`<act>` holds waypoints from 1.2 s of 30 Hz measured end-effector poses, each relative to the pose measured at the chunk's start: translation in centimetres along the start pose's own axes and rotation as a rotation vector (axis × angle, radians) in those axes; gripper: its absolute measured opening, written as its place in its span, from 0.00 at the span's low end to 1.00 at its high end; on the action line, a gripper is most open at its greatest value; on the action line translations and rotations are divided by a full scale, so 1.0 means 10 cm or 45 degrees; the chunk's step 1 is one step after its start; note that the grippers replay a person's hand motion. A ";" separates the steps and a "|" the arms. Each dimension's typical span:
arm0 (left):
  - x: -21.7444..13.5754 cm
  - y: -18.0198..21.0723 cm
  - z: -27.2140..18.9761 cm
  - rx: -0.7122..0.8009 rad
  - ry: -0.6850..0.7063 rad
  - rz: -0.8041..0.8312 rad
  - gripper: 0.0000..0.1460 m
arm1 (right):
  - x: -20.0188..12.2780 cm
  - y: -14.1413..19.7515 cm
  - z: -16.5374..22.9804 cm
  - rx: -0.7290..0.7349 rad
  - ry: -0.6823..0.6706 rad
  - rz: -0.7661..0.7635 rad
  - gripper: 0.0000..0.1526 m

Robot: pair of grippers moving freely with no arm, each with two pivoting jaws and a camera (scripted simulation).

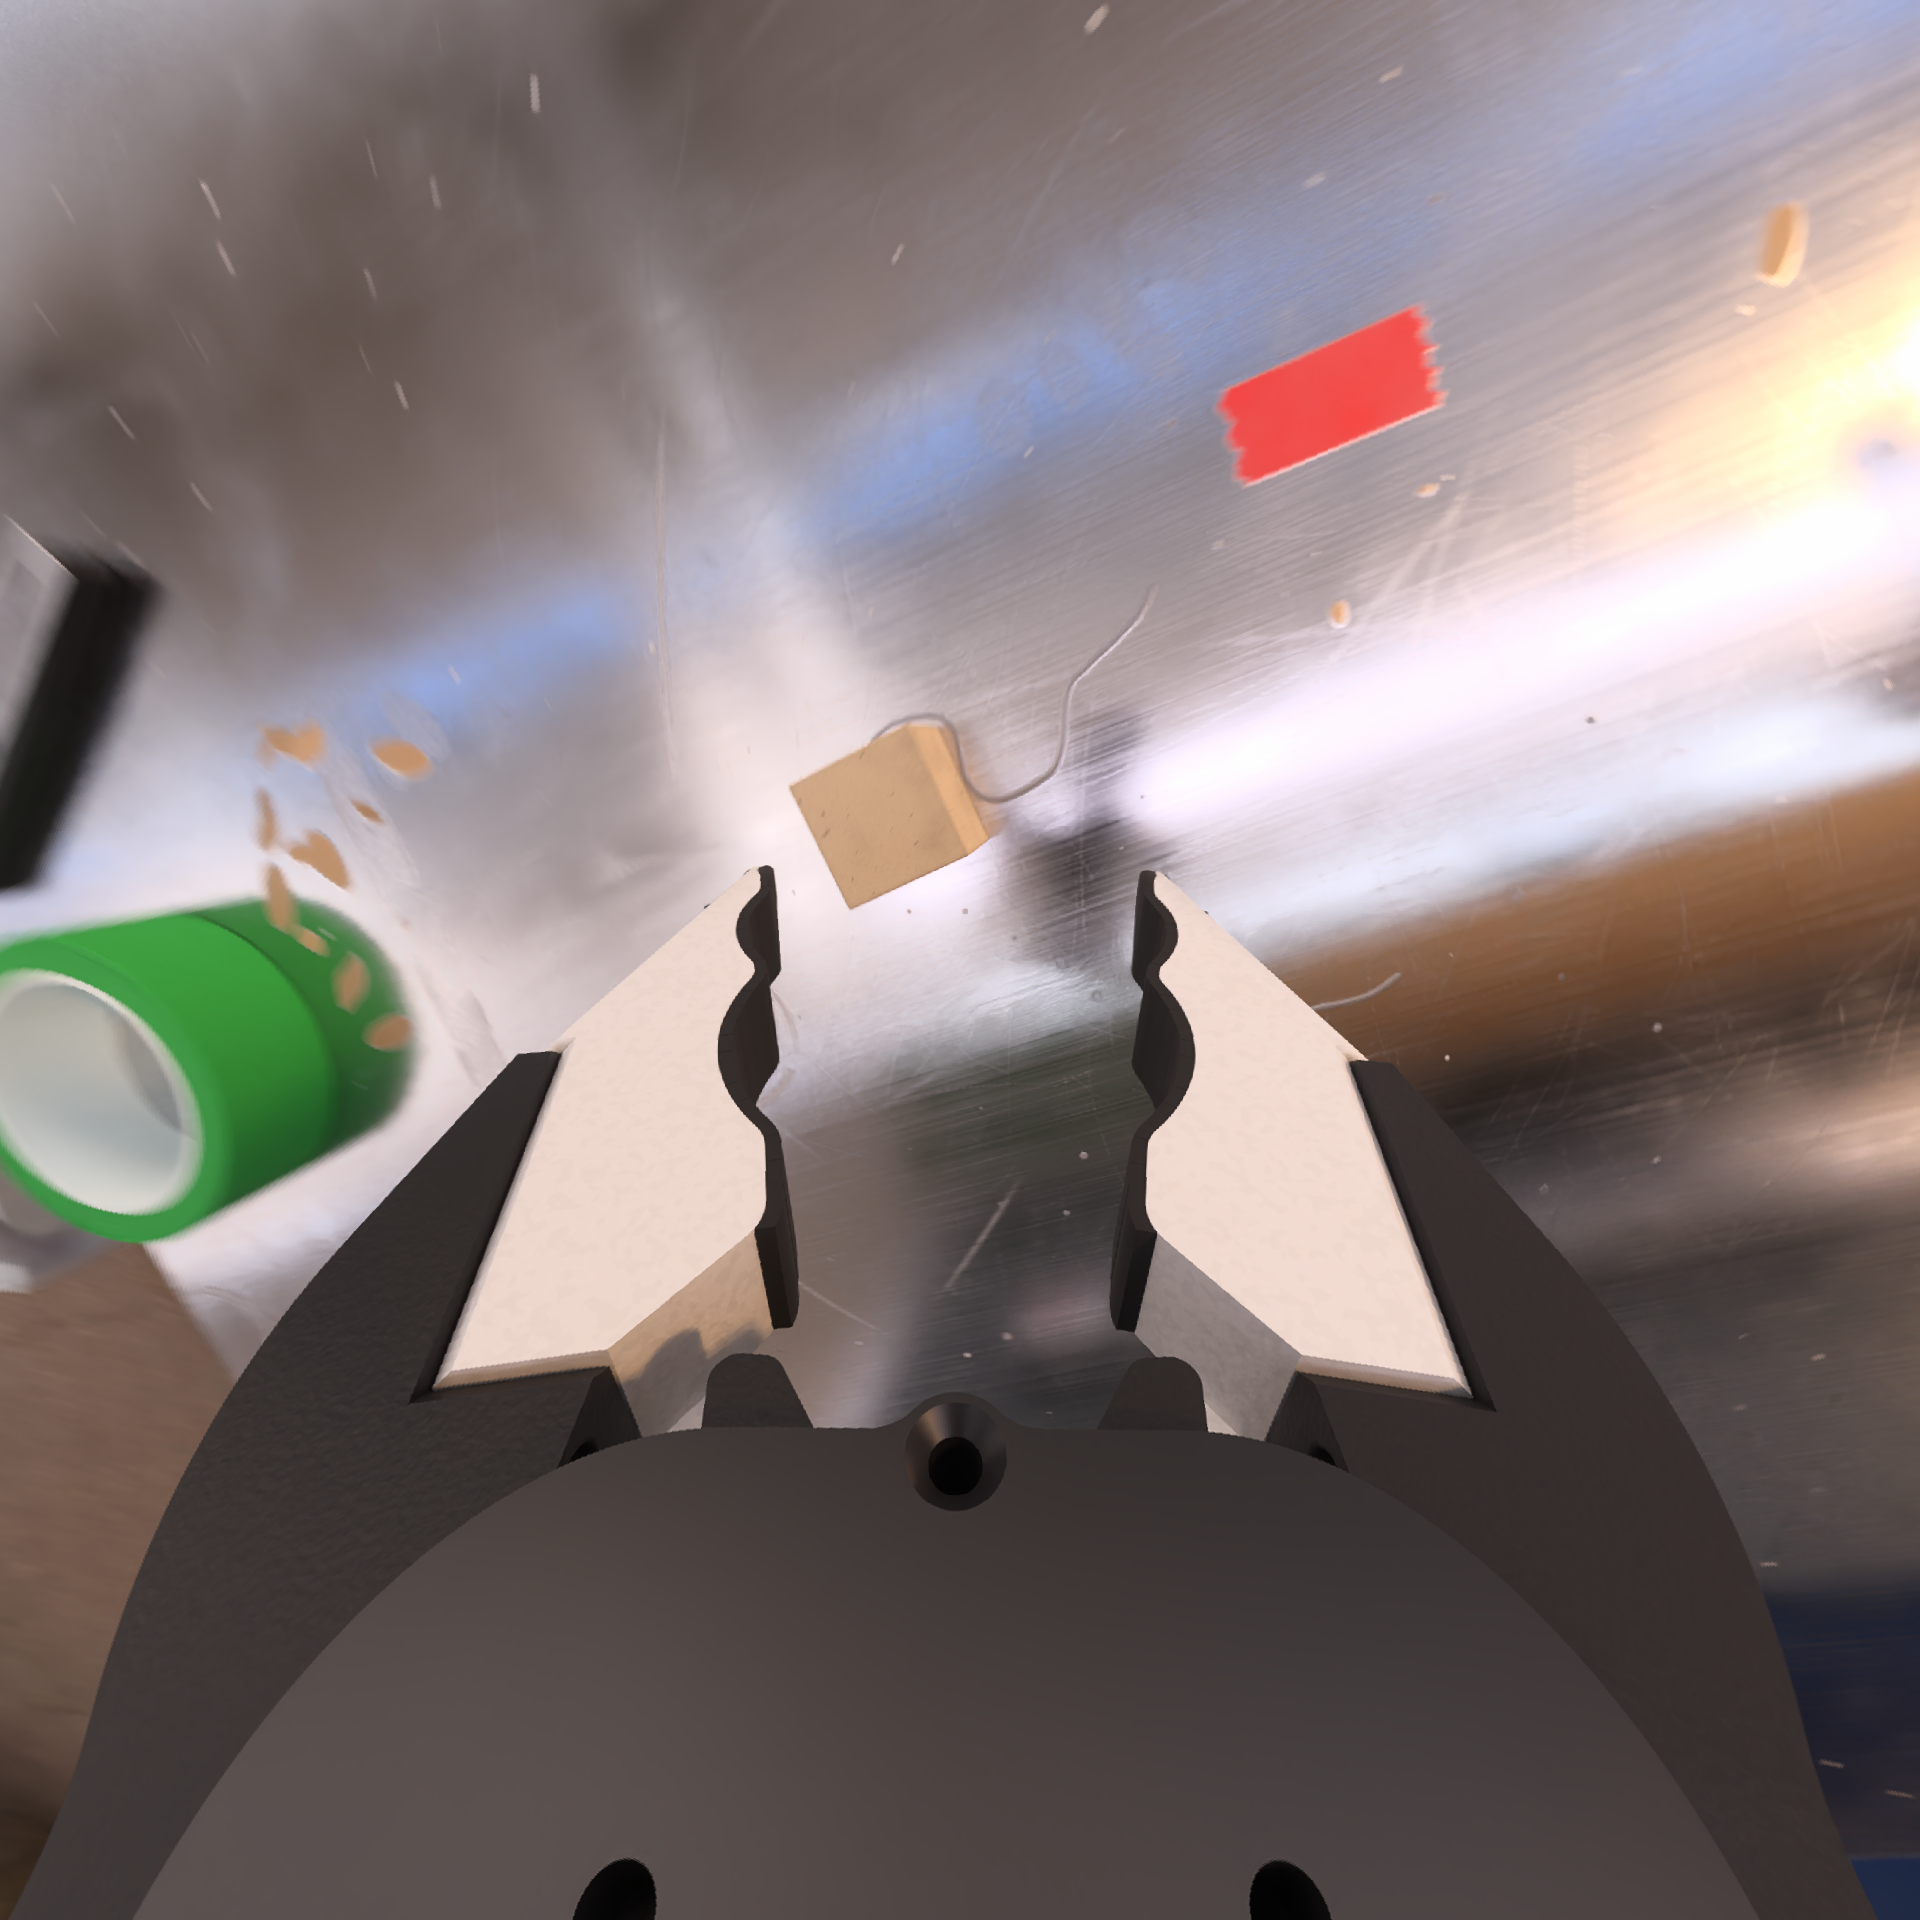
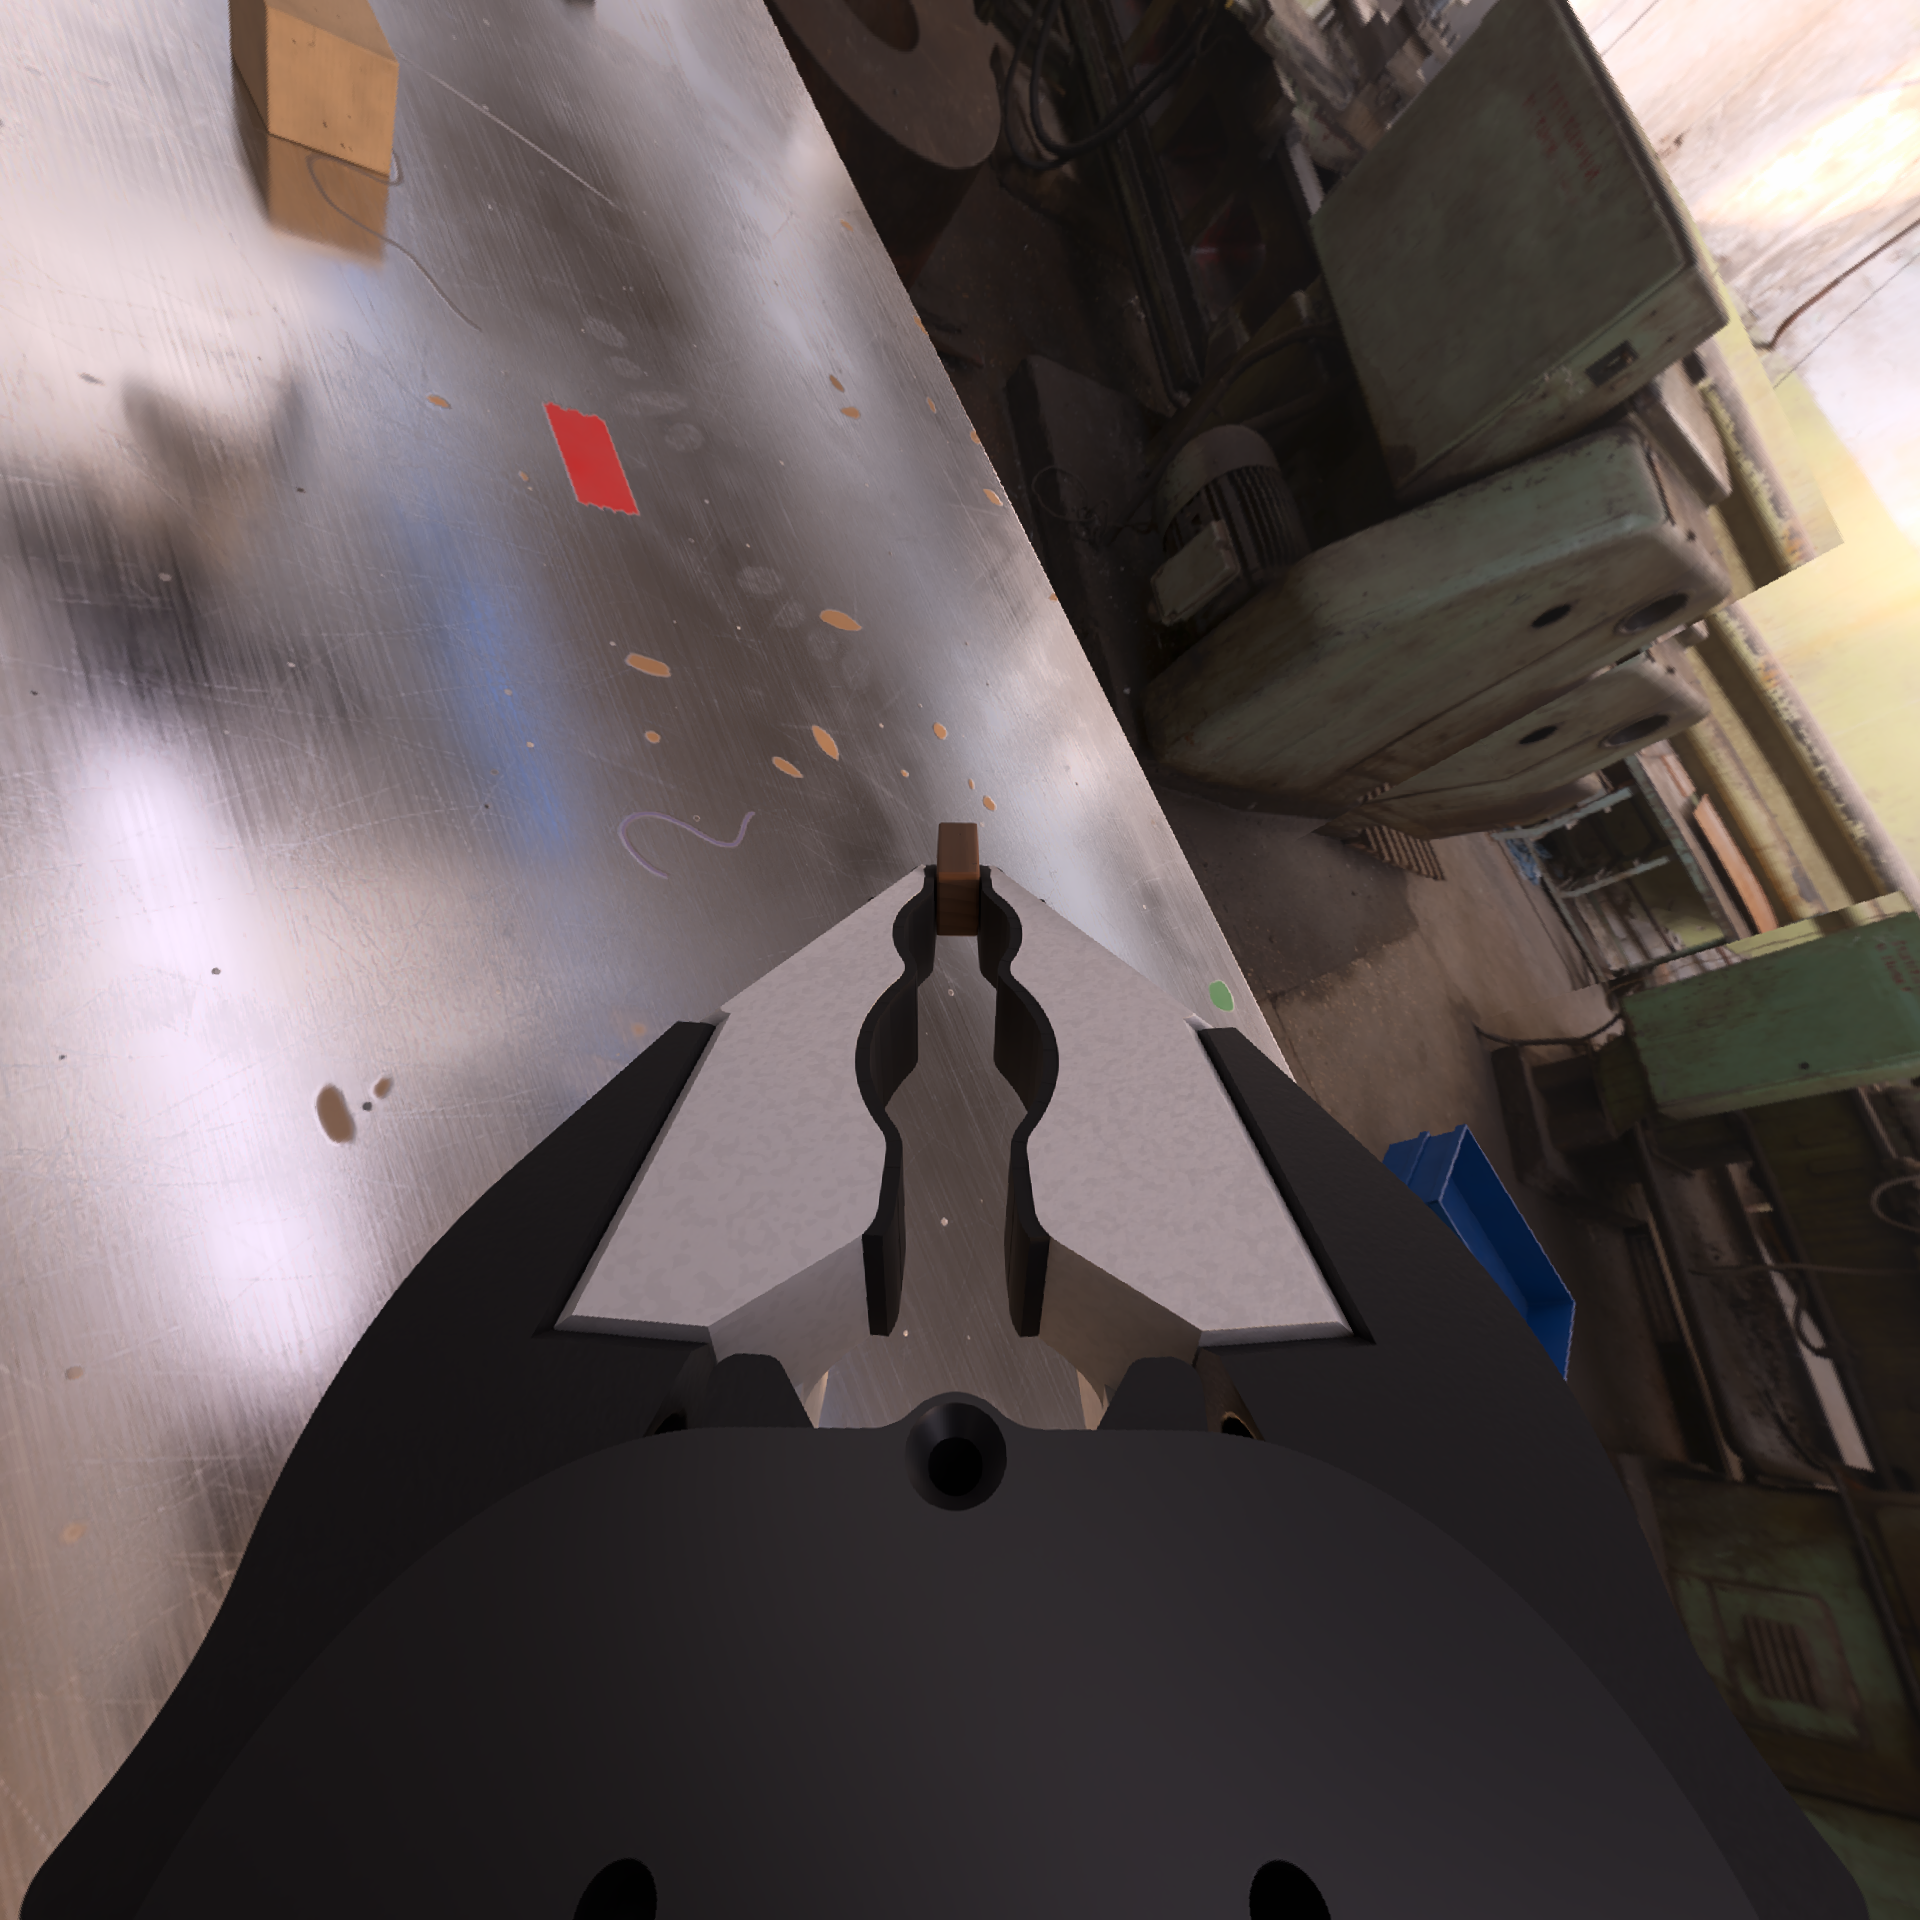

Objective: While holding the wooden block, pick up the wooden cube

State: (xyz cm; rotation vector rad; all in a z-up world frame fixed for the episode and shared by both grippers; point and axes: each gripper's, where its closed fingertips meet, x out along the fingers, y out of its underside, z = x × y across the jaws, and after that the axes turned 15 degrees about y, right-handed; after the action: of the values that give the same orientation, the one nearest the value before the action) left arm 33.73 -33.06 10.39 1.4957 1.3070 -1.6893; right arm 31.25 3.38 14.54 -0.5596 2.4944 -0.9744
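Note:
A pale wooden cube (image 1: 885,817) lies on the shiny metal table (image 1: 1351,935), just beyond my left gripper's fingertips and a little left of the gap. My left gripper (image 1: 954,894) is open and empty above the table. The cube also shows at the top left of the right wrist view (image 2: 322,94). My right gripper (image 2: 958,883) is shut on a small dark brown wooden block (image 2: 958,878), pinched at the fingertips and held above the table near its right edge.
A green tape roll (image 1: 187,1070) lies at the left, with a black box (image 1: 62,707) behind it. A red tape patch (image 1: 1333,395) (image 2: 590,457) and wood chips lie on the table. Beyond the table edge (image 2: 1039,582) stand green machines and a blue bin (image 2: 1486,1236).

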 end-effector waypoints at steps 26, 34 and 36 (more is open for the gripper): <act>0.37 0.17 0.19 -0.565 -0.055 -0.051 0.57 | 0.00 0.00 0.01 -0.024 0.002 0.007 0.04; 0.48 0.25 0.37 -0.663 -0.158 -0.032 0.44 | 0.01 -0.01 0.03 -0.022 -0.008 0.003 0.04; 0.51 0.25 0.38 -0.667 -0.148 -0.030 0.44 | 0.02 -0.01 0.04 -0.024 -0.010 0.003 0.04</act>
State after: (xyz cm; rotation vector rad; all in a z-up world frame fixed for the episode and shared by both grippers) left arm 32.93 -36.44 4.47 1.0628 1.5532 -1.2852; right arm 31.34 2.98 14.33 -0.5651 2.4990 -0.9474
